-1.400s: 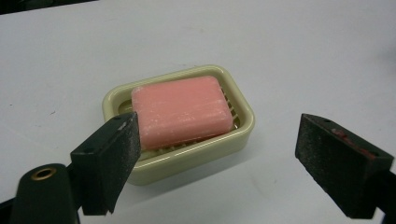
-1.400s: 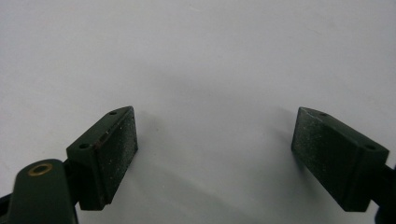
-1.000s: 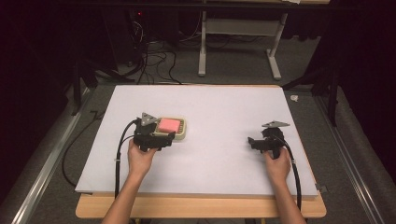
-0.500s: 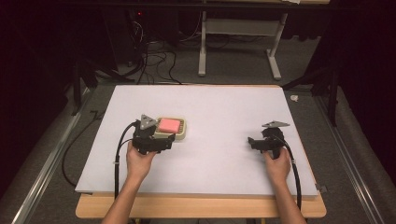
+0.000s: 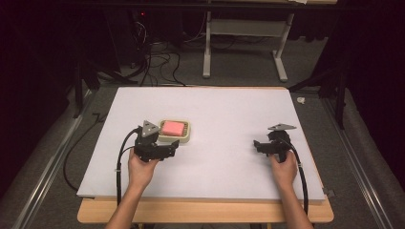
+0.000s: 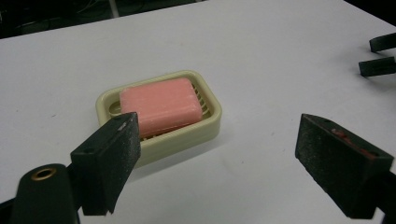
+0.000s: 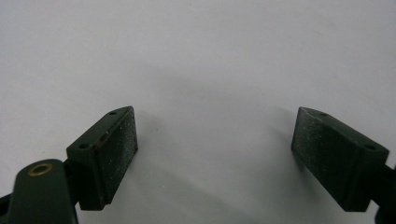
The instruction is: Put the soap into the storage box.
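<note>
A pink bar of soap (image 5: pixel 172 127) lies in a cream soap dish (image 5: pixel 186 137) left of the board's middle. My left gripper (image 5: pixel 174 145) is just in front of the dish, open and holding nothing. In the left gripper view the soap (image 6: pixel 161 105) and dish (image 6: pixel 205 128) lie ahead, toward the left jaw of the left gripper (image 6: pixel 219 163), whose jaws stand wide apart. My right gripper (image 5: pixel 256 144) rests low at the right side of the board, pointing left. In its own view the right gripper (image 7: pixel 215 154) is open over bare white surface.
The white board (image 5: pixel 229 109) covers a wooden table (image 5: pixel 205 214). The right gripper's two black jaws (image 6: pixel 378 53) show far off in the left gripper view. Cables and a desk frame (image 5: pixel 243 52) stand on the dark floor beyond the board.
My left gripper has drawn back slightly from the soap dish, toward the person and a little left. The right gripper has stayed where it was.
</note>
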`<state>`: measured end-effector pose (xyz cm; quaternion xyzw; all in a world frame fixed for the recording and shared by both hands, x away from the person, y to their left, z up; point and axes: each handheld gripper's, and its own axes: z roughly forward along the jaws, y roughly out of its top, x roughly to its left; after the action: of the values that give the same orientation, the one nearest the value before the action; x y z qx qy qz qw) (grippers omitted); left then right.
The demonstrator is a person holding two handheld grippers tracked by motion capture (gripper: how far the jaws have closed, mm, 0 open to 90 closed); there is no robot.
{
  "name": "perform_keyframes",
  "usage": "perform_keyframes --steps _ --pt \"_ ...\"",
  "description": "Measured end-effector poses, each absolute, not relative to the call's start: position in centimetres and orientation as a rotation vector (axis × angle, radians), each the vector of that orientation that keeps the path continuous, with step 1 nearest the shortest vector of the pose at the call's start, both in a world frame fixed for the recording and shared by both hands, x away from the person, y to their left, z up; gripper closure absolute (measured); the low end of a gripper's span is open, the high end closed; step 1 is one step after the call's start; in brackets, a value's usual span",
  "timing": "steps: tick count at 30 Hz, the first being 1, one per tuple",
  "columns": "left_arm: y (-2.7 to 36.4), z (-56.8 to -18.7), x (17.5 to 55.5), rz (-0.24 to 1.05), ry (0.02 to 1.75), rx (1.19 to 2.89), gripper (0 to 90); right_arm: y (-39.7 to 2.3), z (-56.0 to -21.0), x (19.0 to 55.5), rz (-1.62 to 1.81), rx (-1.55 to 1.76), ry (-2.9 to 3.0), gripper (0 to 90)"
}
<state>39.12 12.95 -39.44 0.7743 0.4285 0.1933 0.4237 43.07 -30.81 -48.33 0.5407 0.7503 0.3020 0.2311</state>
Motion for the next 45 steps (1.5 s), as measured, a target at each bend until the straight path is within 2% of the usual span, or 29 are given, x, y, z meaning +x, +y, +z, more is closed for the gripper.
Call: perform_keyframes --steps 27,45 --pt "15.5 -40.5 38.5 0.466 1.137 1.897 15.1 -30.8 -48.3 43.1 0.829 1.485 2.063 15.0" --pt "18.9 -41.4 38.2 0.477 1.219 1.85 15.2 -30.8 -48.3 43.1 0.83 1.486 2.063 14.9"
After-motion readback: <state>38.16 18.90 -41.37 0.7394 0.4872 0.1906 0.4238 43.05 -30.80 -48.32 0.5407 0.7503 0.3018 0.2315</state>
